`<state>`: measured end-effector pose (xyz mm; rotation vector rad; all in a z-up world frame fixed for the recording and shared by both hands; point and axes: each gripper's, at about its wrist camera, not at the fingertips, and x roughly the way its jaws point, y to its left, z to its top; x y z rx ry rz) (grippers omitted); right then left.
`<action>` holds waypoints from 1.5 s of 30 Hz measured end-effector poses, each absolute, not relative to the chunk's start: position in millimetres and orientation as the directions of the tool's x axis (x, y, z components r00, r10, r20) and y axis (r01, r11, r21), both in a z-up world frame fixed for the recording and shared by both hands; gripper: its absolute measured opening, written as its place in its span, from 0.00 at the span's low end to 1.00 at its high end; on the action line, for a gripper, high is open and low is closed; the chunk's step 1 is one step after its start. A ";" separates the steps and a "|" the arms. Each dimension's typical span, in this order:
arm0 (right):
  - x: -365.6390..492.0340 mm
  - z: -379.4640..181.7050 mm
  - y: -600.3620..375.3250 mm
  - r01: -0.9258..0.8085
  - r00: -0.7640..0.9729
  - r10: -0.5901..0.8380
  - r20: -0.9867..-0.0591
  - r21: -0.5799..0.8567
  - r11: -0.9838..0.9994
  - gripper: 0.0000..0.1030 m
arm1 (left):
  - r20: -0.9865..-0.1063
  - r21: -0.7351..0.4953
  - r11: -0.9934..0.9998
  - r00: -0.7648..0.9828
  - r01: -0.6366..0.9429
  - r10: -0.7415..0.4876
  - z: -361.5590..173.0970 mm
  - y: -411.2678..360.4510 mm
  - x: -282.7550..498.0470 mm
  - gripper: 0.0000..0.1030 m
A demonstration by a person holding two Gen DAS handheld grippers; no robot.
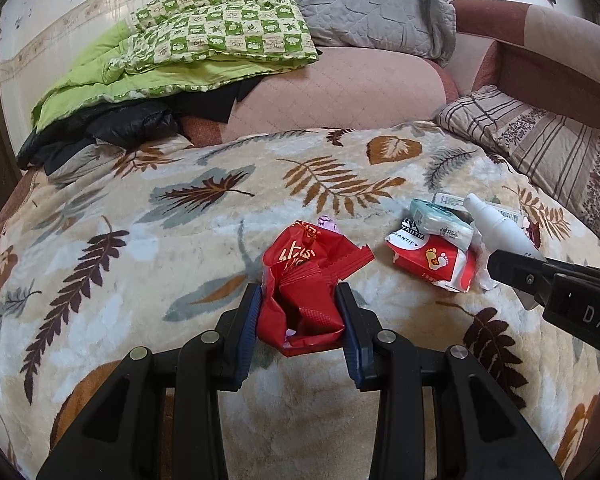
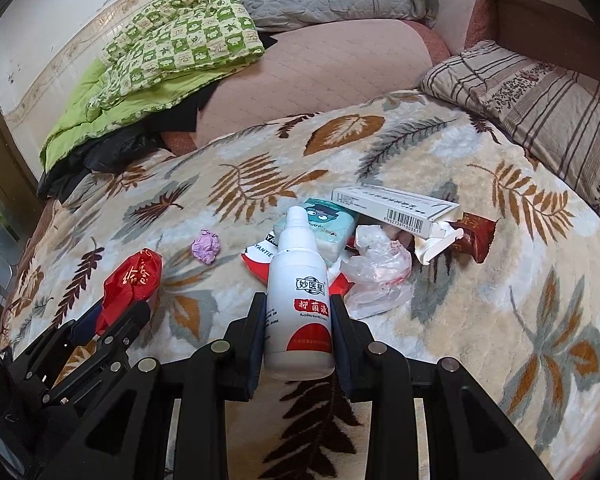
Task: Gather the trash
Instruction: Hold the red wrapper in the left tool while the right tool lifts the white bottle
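A leaf-patterned blanket [image 1: 180, 240] covered the bed and lay under both grippers, with a green checked quilt [image 1: 204, 36] and a grey pillow [image 1: 360, 4] well beyond the fingertips and a striped pillow [image 2: 532, 100] off to the right of the right gripper's fingers.

The left gripper [image 1: 298, 316] was clamped on a crumpled red wrapper [image 1: 304, 280]. The wrapper's lower part sat pinched between the two blue pads, and its upper part stuck out past the fingertips, away from the camera. Its long axis ran roughly along the fingers, leaning a little to the right at the far end.

The right gripper [image 2: 298, 332] gripped a white spray bottle [image 2: 298, 300] by its lower body, pads pressed on either side. The bottle's long axis ran along the fingers, base toward the camera and nozzle pointing forward past the fingertips.

Just beyond that nozzle lay a small heap: a red-and-white packet [image 1: 432, 260], a teal tissue pack [image 2: 326, 228] resting on it, a long white carton [image 2: 400, 208] with a barcode to the right, and a crumpled clear plastic bag [image 2: 376, 272] just right of the right finger. A small purple paper ball [image 2: 206, 246] lay on the blanket ahead and to the left of the right gripper's fingers, apart from the heap.
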<state>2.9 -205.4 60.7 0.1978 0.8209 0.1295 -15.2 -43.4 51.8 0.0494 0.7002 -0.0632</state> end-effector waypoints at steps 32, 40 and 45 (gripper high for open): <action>-2.3 63.1 -202.5 -0.046 0.683 0.194 -0.704 0.223 0.974 0.31 | -0.638 0.043 0.995 0.768 0.092 -0.043 53.4 -49.7 -18.0 0.35; -2.7 63.3 -202.8 -0.049 0.683 0.197 -0.704 0.225 0.973 0.31 | -0.638 0.043 0.995 0.769 0.091 -0.043 53.3 -50.1 -18.2 0.35; -3.5 64.0 -202.5 -0.051 0.685 0.197 -0.702 0.224 0.973 0.31 | -0.638 0.042 0.995 0.769 0.091 -0.043 53.0 -49.4 -18.0 0.35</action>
